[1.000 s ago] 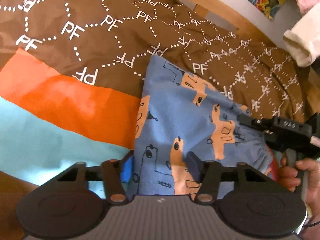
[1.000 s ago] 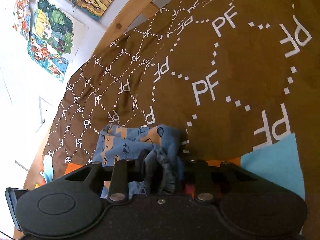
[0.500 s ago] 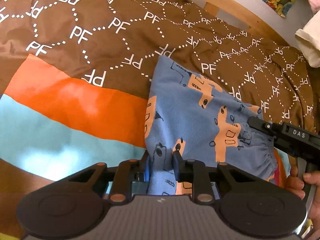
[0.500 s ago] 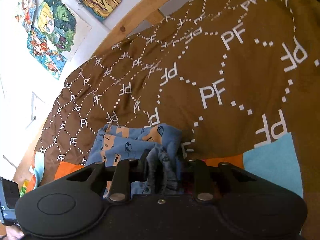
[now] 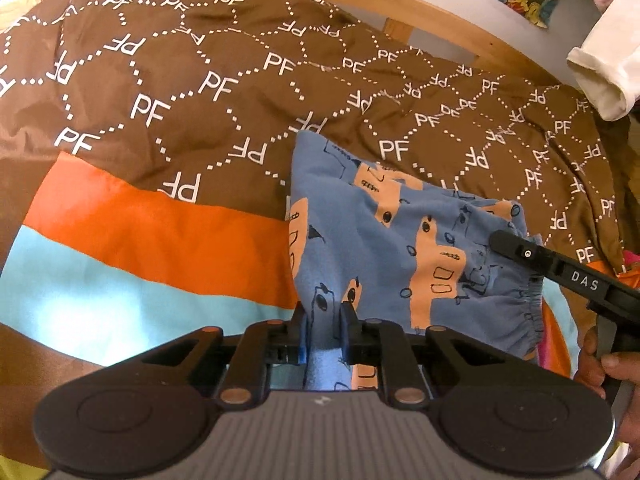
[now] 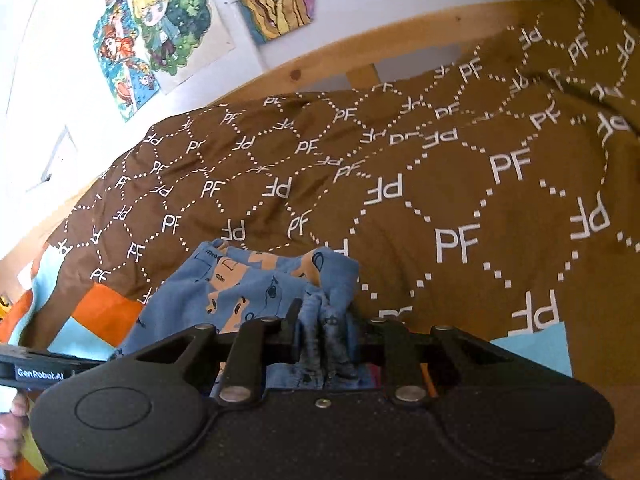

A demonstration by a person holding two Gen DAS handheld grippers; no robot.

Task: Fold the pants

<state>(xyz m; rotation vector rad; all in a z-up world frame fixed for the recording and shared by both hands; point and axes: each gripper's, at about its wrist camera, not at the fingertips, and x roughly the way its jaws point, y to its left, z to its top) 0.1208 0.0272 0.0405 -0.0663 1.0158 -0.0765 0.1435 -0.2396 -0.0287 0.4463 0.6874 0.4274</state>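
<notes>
Between the pads of my left tool (image 5: 323, 330) sits a pinch of the pants (image 5: 400, 248); its jaws have just been closing and now clamp the blue cloth. My right tool (image 6: 324, 334), jaws also just closing, grips the bunched waistband. Ahead of both tools, the pants lie spread over the bed (image 5: 168, 92). I judge the fold to be starting: next, both held edges must lift together and carry forward evenly, or the cloth will skew.
</notes>
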